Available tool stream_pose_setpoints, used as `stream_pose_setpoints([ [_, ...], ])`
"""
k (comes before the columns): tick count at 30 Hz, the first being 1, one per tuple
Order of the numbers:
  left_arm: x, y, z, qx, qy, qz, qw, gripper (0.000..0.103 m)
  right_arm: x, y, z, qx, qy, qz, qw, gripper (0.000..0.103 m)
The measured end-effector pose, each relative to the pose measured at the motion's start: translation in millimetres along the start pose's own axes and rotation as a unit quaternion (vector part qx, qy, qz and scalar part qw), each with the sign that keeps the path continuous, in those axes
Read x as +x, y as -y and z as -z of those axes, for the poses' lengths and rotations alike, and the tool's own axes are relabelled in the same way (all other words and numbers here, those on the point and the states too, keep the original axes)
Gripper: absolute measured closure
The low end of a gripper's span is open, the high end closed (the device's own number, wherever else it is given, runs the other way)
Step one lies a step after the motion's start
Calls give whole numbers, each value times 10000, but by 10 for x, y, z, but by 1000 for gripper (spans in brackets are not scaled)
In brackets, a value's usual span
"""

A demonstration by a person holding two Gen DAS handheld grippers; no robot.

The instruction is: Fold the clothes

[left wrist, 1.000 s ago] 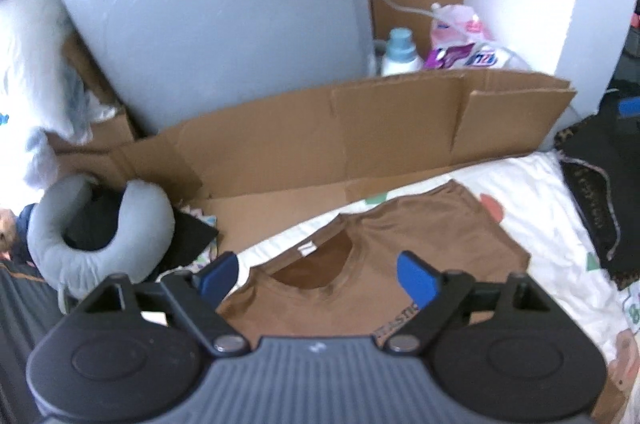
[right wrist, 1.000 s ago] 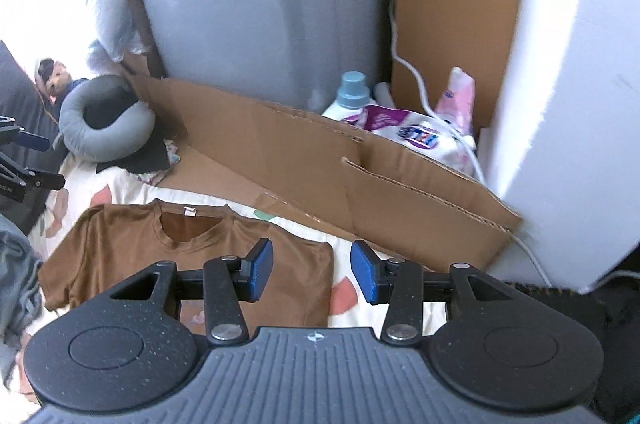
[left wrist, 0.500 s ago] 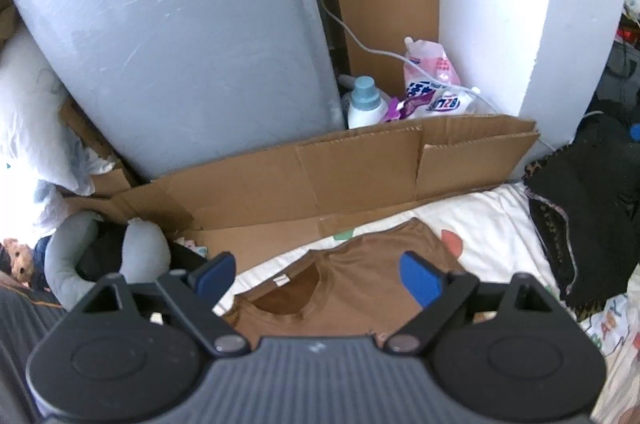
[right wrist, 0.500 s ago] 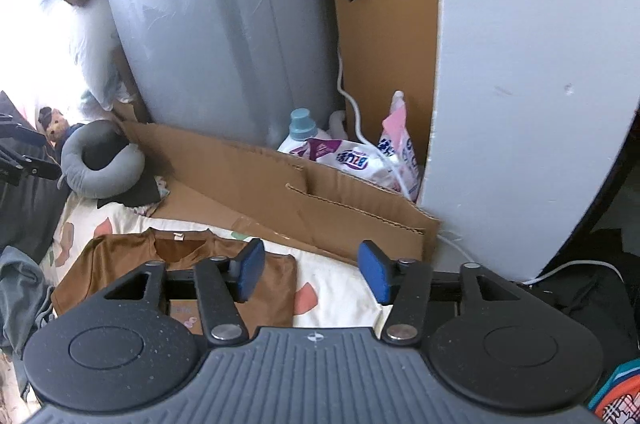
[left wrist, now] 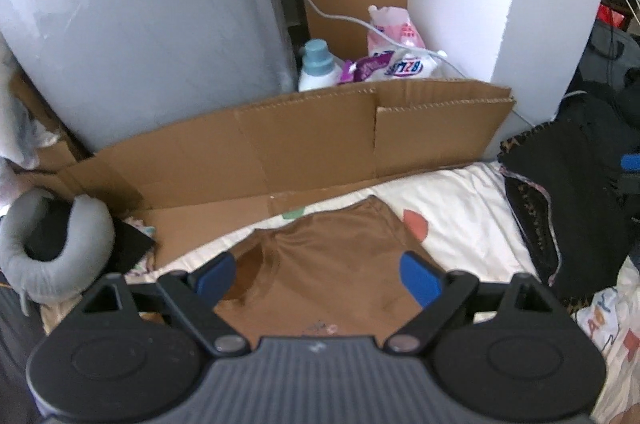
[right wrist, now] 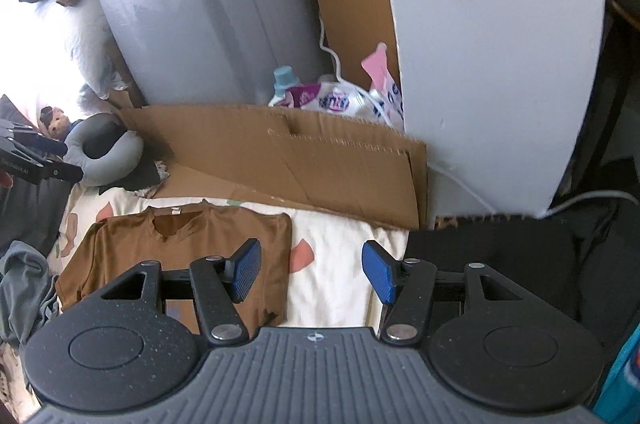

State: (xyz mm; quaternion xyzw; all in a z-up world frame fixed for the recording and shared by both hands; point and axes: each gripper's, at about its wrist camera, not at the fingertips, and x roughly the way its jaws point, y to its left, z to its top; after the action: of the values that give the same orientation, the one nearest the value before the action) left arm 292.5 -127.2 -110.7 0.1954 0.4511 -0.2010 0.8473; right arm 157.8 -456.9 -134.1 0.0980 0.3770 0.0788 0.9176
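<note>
- A brown T-shirt (right wrist: 180, 256) was seen spread flat, neck opening toward the cardboard (right wrist: 320, 168), on a white patterned sheet (right wrist: 336, 264).
- The left claw (left wrist: 318, 274) was held released above the shirt's upper part, its blue fingers (left wrist: 418, 278) set wide apart with nothing between them.
- The right claw (right wrist: 310, 270) was likewise held released, gripping nothing; its left finger was seen over the shirt's edge and its right finger over the bare sheet.
- A grey neck pillow (left wrist: 52, 244) was placed beside the cardboard, well apart from the shirt.
- Dark clothing (left wrist: 560, 208) was piled at the sheet's right side.
- A detergent bottle (left wrist: 316, 70) and refill pouches (left wrist: 394, 64) were stood behind the cardboard, against a grey wrapped panel (left wrist: 140, 24).
</note>
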Motion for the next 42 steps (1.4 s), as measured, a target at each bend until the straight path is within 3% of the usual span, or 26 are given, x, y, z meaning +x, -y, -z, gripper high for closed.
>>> stream_pose_setpoints([
  [8, 314, 171, 124, -95, -48, 12, 9999, 12, 183, 5, 373, 17, -91, 129, 9999, 40],
  [18, 678, 369, 175, 19, 59, 338, 9994, 12, 474, -30, 794, 499, -27, 204, 9985, 40],
  [31, 1107, 466, 327, 98, -3, 760, 9971, 13, 1031, -208, 1190, 576, 25, 342, 9977, 40],
  [42, 1453, 326, 420, -280, -498, 849, 9948, 16, 1767, -267, 1370, 945, -169, -6, 9954, 41],
])
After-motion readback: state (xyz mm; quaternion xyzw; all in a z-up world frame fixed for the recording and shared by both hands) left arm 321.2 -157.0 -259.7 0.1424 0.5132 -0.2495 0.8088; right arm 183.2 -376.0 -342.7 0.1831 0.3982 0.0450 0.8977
